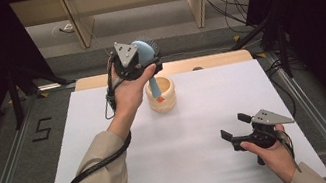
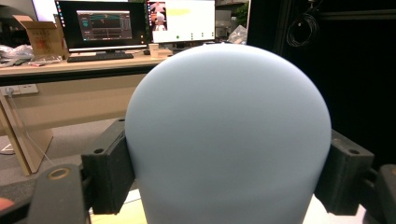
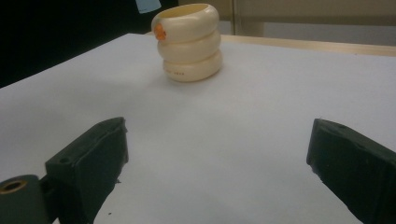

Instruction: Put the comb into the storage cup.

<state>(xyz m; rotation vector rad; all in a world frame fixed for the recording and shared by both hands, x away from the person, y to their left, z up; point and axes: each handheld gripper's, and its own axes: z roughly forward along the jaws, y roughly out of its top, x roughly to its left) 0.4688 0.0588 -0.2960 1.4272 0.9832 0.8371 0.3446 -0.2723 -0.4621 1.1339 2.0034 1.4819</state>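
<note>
From above, the left gripper [image 1: 148, 62] is raised over the cream ribbed ring-stacked cup [image 1: 161, 93] at the back of the white table [image 1: 205, 114], clamped on a pale blue round-headed brush [image 1: 146, 54] whose handle dips into the cup. Its own camera shows the brush's smooth dome [image 2: 228, 135] squeezed between the jaws. The right gripper [image 1: 236, 127] sits low near the table's front, jaws spread wide and empty. Its view catches small print on the cup [image 3: 190, 42], too small to read, and an orange mark by the rim.

High view above person's side, looking forward and down on table [image 1: 198, 131], left gripper view pressed close to blue brush [image 2: 229, 135], facing desk with monitors [image 2: 100, 23], right gripper view low over table, facing holder [image 3: 190, 42], holder shared with high view
</note>
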